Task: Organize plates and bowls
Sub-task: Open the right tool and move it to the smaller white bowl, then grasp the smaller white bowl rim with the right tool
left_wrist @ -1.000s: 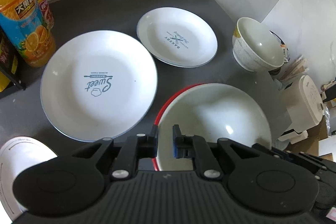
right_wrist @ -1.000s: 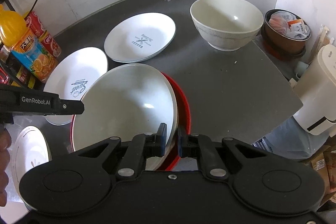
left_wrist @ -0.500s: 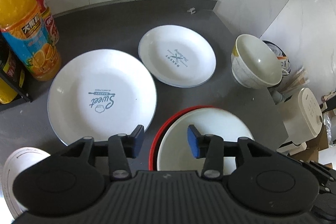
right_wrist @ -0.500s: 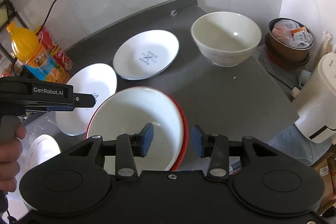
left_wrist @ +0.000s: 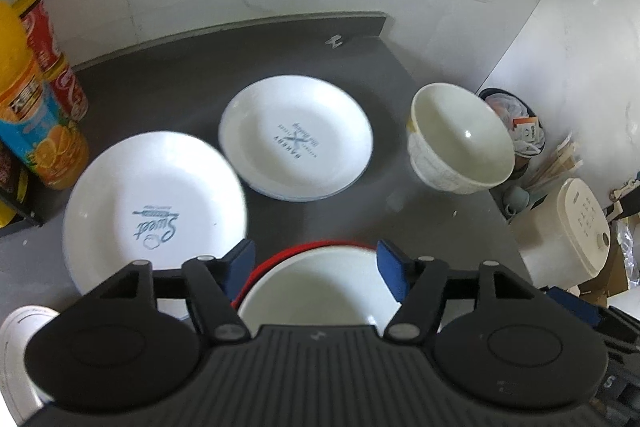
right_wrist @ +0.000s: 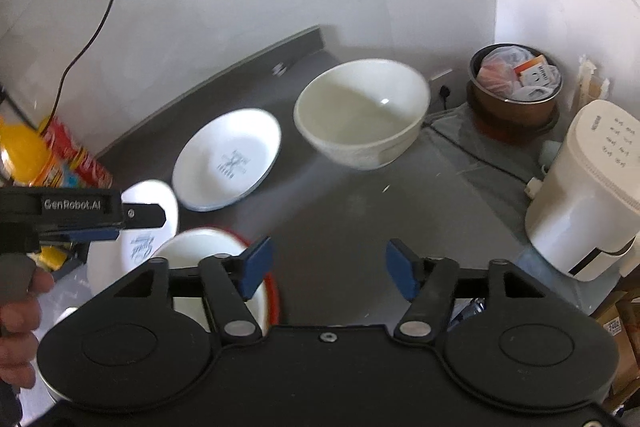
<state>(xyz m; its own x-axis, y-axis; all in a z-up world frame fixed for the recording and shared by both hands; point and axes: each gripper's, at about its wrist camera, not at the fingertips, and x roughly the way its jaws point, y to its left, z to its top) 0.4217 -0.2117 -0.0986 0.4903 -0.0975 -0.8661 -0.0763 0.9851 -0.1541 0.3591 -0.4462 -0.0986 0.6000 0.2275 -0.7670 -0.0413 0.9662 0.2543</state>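
Both tools, left tool [left_wrist: 316, 267] and right tool [right_wrist: 330, 265], gape empty; the deep bowl [right_wrist: 362, 113] beyond the red-rimmed bowl [left_wrist: 320, 291] (glazed, slippery, breakable) wants a rim pinch

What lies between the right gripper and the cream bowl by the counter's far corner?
Only bare dark countertop, seen in the right wrist view, separates the open right gripper from the cream bowl.

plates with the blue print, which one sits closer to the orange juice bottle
The larger "Sweet" plate. It lies right beside the orange juice bottle, while the smaller "Bakery" plate sits farther along the counter, next to the cream bowl.
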